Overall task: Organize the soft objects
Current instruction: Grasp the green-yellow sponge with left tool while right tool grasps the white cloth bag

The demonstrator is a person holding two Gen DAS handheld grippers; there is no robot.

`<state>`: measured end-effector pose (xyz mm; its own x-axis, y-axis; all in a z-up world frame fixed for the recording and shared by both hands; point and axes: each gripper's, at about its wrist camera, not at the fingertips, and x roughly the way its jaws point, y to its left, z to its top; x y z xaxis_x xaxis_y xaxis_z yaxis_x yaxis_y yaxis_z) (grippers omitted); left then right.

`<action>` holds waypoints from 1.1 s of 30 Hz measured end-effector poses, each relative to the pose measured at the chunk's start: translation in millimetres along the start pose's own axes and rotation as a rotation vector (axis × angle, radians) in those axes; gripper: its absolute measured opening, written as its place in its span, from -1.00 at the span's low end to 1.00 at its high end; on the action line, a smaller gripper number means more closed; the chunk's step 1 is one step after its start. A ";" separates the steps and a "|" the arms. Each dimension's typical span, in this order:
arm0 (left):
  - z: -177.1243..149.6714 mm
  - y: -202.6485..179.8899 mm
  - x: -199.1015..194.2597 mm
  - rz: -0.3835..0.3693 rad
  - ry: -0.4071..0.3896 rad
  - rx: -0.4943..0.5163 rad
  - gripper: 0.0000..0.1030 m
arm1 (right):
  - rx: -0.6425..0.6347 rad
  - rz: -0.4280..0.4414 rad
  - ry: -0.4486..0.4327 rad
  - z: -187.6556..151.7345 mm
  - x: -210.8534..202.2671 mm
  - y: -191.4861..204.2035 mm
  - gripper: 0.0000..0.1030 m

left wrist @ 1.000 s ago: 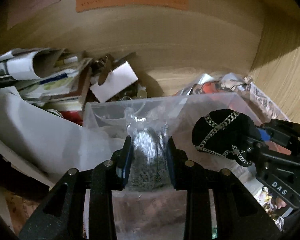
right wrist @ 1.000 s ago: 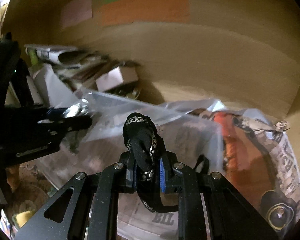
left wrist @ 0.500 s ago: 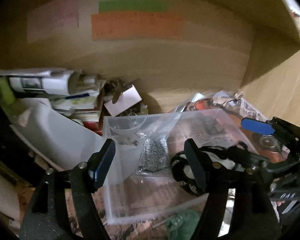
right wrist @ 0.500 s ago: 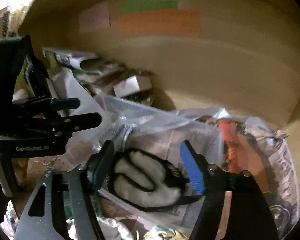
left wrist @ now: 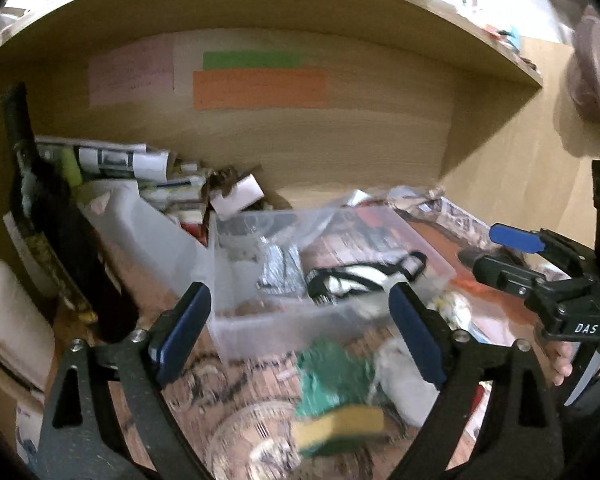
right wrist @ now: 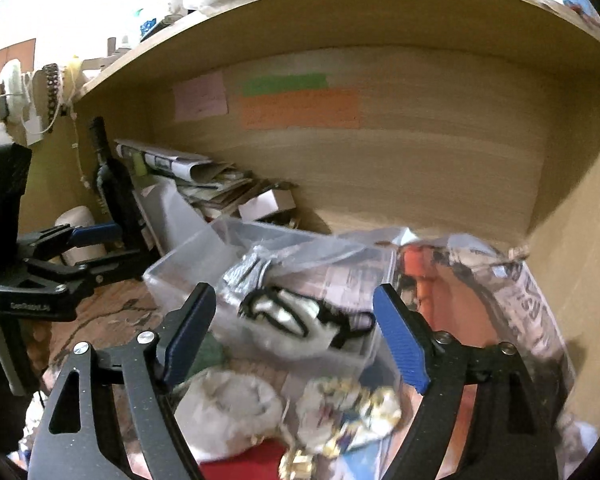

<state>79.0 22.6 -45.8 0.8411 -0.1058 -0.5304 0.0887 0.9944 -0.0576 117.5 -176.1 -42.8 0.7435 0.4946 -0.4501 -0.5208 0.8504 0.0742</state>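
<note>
A clear plastic bin [left wrist: 260, 320] [right wrist: 180, 264] sits on the shelf. Inside lie a bagged silver scrubber [left wrist: 278, 270] [right wrist: 244, 272] and a black-and-white soft item with black straps [left wrist: 360, 278] [right wrist: 296, 316]. My left gripper [left wrist: 300, 336] is open and empty, pulled back in front of the bin. My right gripper [right wrist: 296, 344] is open and empty, also in front of the bin; it shows at the right of the left wrist view [left wrist: 540, 272]. A green cloth [left wrist: 332, 376], a yellow sponge [left wrist: 340, 428] and a white soft lump [right wrist: 228, 412] lie in front of the bin.
Rolled papers and boxes [left wrist: 140, 176] pile at the shelf's back left. A dark bottle [left wrist: 48, 216] stands at the left. Newspaper and an orange item [right wrist: 480, 300] lie right of the bin. The wooden back wall carries coloured notes [left wrist: 260, 88].
Both grippers opened and dropped the bagged scrubber and the black-and-white item into the bin, then pulled back away from the shelf.
</note>
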 end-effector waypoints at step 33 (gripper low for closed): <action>-86.8 -7.4 30.8 -0.062 0.178 -0.042 -0.20 | 0.110 0.132 0.224 -82.2 36.7 34.4 -0.12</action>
<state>58.0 11.9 -135.1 0.7268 -0.1694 -0.6656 0.1123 0.9854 -0.1281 92.5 -143.5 -130.0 0.5549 0.5607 -0.6146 -0.5491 0.8018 0.2358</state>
